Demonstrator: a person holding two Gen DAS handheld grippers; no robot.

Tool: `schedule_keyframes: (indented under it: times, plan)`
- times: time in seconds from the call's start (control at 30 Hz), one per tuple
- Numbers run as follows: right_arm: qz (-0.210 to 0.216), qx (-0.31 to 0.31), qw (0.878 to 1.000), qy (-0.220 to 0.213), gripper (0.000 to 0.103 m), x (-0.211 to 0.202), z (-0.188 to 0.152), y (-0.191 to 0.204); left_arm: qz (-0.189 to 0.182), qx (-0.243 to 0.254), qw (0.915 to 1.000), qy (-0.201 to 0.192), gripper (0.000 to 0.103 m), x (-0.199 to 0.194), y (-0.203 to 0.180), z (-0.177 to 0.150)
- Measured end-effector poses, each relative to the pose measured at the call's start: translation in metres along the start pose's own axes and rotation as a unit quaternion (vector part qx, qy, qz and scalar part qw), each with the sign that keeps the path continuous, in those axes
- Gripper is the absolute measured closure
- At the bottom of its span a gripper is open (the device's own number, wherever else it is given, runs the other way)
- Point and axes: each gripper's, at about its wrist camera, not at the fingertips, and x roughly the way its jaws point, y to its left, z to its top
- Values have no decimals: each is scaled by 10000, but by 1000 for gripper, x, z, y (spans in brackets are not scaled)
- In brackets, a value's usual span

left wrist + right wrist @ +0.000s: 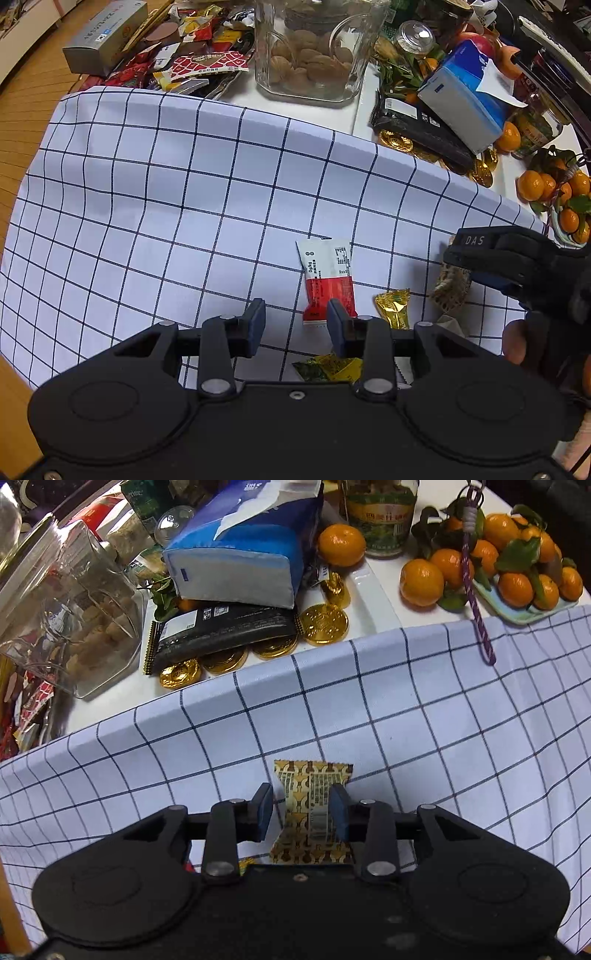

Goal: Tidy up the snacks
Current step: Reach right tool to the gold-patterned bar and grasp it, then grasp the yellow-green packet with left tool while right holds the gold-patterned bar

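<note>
A red and white snack bar point(327, 280) lies flat on the checked cloth point(166, 206). My left gripper point(297, 324) hovers open just over its near end, and only the right fingertip point(338, 325) overlaps the bar's corner. A gold candy point(393, 308) and a yellow-green packet point(328, 369) lie close by. My right gripper point(301, 812) is shut on a gold-brown patterned packet point(312, 808), whose middle is squeezed narrow between the pads. From the left wrist view the right gripper point(480, 258) holds that packet point(452, 286) low over the cloth, to the right.
Behind the cloth stand a glass jar of walnuts point(314, 55), a blue tissue pack point(240, 554) on a black packet point(221, 627), gold coins point(325, 622), mandarins on a plate point(517, 554) and a heap of red snack wrappers point(199, 62). A purple cord point(476, 602) hangs down.
</note>
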Motion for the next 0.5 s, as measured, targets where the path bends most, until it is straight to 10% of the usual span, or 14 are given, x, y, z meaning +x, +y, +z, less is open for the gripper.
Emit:
schedule_keyframes:
  times: [0.5]
  plan:
    - [71,68,9988,484,68,17,-1,-7,-151,90,9997,171,58,8,-1,0]
